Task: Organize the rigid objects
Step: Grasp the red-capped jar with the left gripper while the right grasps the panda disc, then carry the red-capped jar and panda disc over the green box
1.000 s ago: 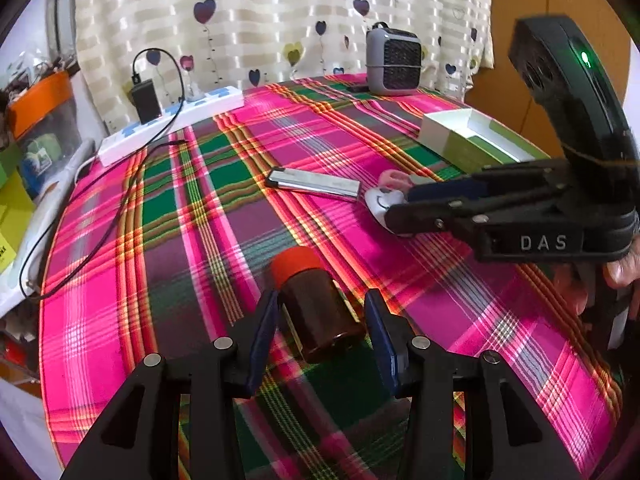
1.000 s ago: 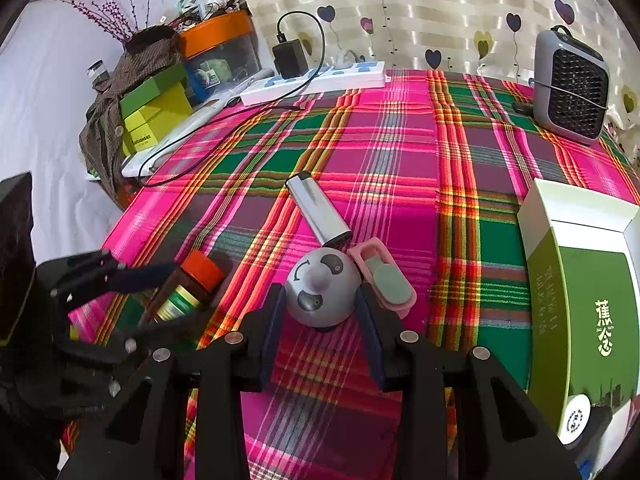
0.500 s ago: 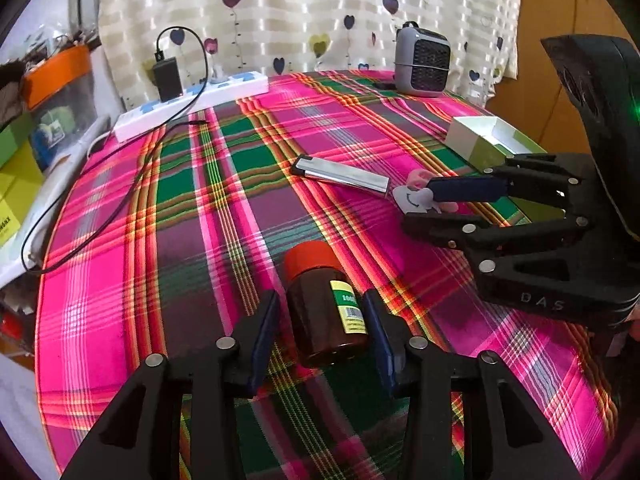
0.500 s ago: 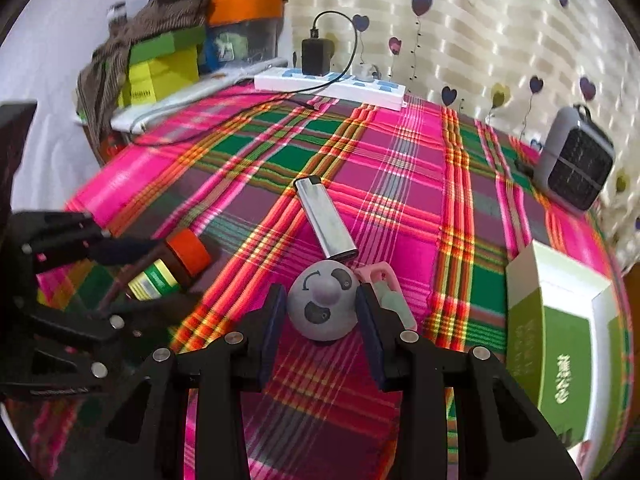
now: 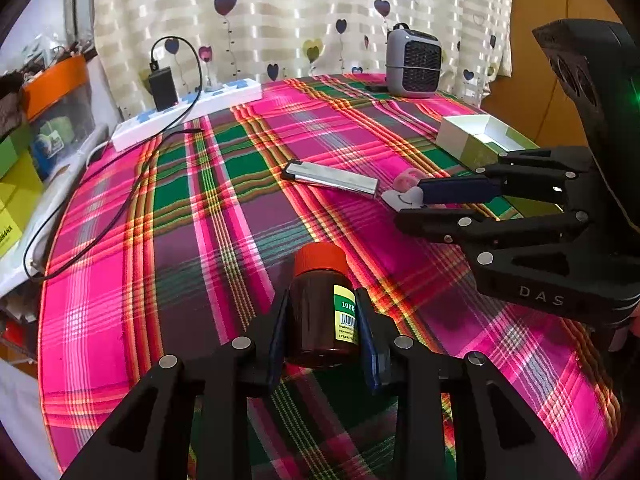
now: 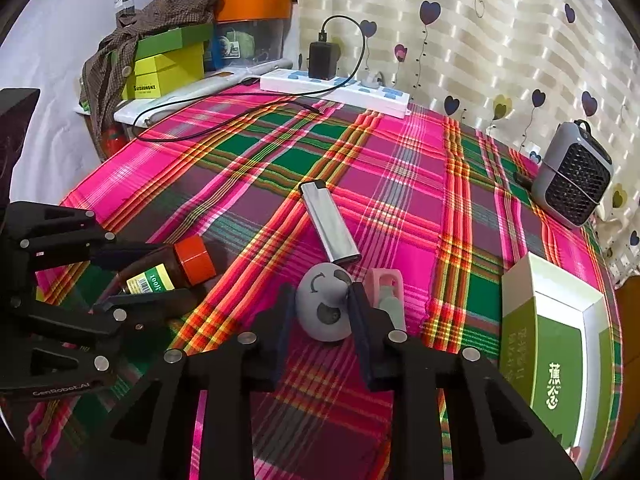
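Note:
A brown bottle with a red cap lies on the plaid tablecloth. My left gripper is closing around its body, and both pads touch its sides. A grey round toy with a dark face sits between the fingers of my right gripper. Its jaws are closing too, with the pads against the toy's flanks. In the left wrist view the right gripper reaches in from the right over the toy. The right wrist view shows the bottle at the left.
A silver flat bar lies just beyond the toy, and a pink clip-like piece is beside it. An open green and white box stands at the right edge. A grey fan heater and a power strip sit at the back.
Both pairs of jaws have narrowed from wide open onto the bottle and the toy. The bottle's label has come round into view. The right view has tilted.

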